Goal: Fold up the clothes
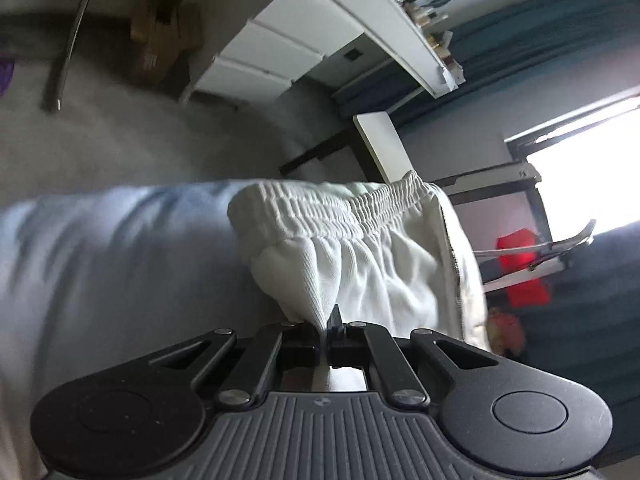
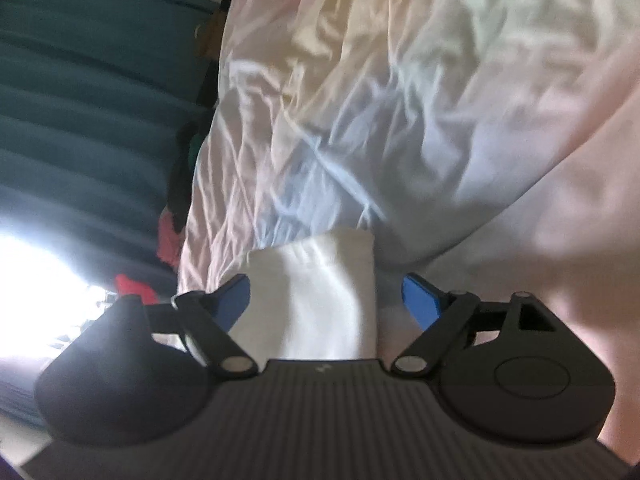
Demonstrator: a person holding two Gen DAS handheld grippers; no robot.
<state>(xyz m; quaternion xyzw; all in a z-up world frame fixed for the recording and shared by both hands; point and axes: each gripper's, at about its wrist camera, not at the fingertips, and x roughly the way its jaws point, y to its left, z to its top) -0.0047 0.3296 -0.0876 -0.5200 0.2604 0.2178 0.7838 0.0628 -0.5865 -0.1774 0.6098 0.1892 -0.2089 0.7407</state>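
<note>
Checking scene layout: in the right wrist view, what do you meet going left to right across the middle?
Teal curtain → wrinkled pale bedsheet; lower down, the white garment lies between the right gripper's open blue fingers.

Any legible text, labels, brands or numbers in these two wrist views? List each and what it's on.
None can be read.
Brown cardboard box on the floor: dark print on its side, too blurred to read.
Cluttered items on the white wall shelf: any labels are too small to read.
Small round mark on the left tool's ribbed grey body: a symbol, not text.
Faint mark on the right tool's ribbed body: too blurred to read.
White elastic-waist garment: no print visible.
</note>
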